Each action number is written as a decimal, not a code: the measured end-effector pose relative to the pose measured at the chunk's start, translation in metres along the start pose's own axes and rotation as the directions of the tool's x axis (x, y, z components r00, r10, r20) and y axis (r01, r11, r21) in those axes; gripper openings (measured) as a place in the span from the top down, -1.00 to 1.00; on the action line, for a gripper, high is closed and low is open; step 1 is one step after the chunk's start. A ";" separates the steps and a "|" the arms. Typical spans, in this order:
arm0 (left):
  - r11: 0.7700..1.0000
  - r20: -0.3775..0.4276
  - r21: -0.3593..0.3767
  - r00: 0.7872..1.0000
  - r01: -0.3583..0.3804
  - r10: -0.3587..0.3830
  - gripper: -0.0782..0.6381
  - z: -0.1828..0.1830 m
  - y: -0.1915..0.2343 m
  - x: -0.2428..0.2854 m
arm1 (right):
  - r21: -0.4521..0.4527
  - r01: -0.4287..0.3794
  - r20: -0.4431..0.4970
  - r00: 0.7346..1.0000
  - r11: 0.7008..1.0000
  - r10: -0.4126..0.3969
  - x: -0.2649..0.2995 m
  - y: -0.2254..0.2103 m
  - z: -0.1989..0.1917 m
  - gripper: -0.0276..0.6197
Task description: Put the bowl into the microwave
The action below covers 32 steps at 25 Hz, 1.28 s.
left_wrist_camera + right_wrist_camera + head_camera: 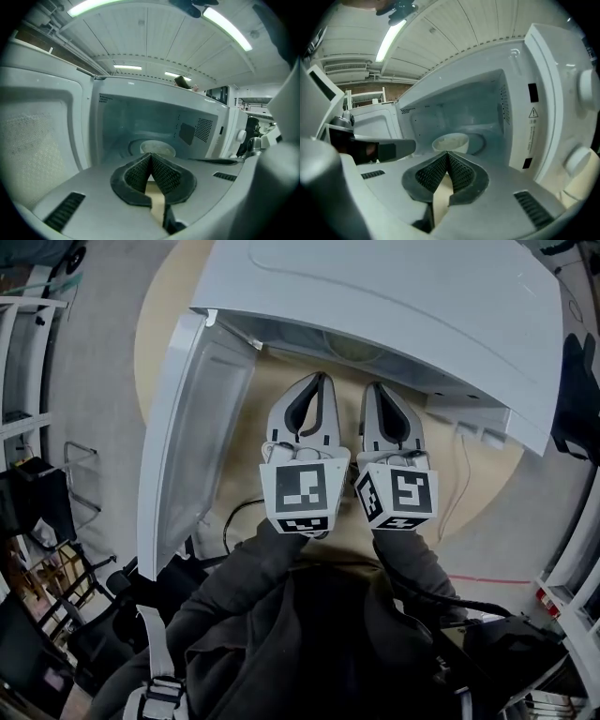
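A white microwave (394, 296) stands on a round wooden table (487, 474), its door (192, 437) swung wide open to the left. A pale bowl (158, 148) sits on the turntable inside the cavity, and it also shows in the right gripper view (451, 140). My left gripper (319, 381) and right gripper (375, 388) hang side by side just in front of the opening, both pointing into it. In each gripper view the jaws meet at their tips with nothing between them: left gripper (151, 154), right gripper (448, 153). Neither touches the bowl.
The microwave's control panel with two knobs (586, 84) lies right of the cavity. A thin white cable (461, 484) runs over the table at the right, and a black cable (234, 521) lies by the door's lower edge. Shelving and chairs stand on the floor at the left.
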State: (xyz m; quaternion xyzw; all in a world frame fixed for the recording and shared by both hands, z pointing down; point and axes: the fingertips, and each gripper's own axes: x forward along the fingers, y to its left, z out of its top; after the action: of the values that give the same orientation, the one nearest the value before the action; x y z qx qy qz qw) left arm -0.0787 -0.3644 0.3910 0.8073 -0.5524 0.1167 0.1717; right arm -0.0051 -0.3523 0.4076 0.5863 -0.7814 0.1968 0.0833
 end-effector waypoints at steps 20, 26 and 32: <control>0.995 -0.050 -0.025 0.994 0.096 -0.098 0.76 -0.005 -0.004 0.061 | 0.032 -0.043 -0.065 0.997 0.999 0.045 0.049 -0.017 -0.011 0.88; 0.996 -0.050 -0.021 0.995 0.088 -0.089 0.76 0.002 -0.010 0.075 | 0.036 -0.045 -0.065 0.997 0.998 0.047 0.056 -0.031 -0.003 0.88; 0.997 -0.054 -0.020 0.995 0.077 -0.078 0.76 0.008 0.000 0.068 | 0.032 -0.052 -0.071 0.996 0.998 0.054 0.059 -0.019 0.001 0.88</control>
State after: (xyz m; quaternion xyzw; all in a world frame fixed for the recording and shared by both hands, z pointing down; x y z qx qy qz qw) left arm -0.0538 -0.4255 0.4094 0.8231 -0.5168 0.1270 0.1985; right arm -0.0049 -0.4090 0.4317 0.5590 -0.7902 0.2316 0.0973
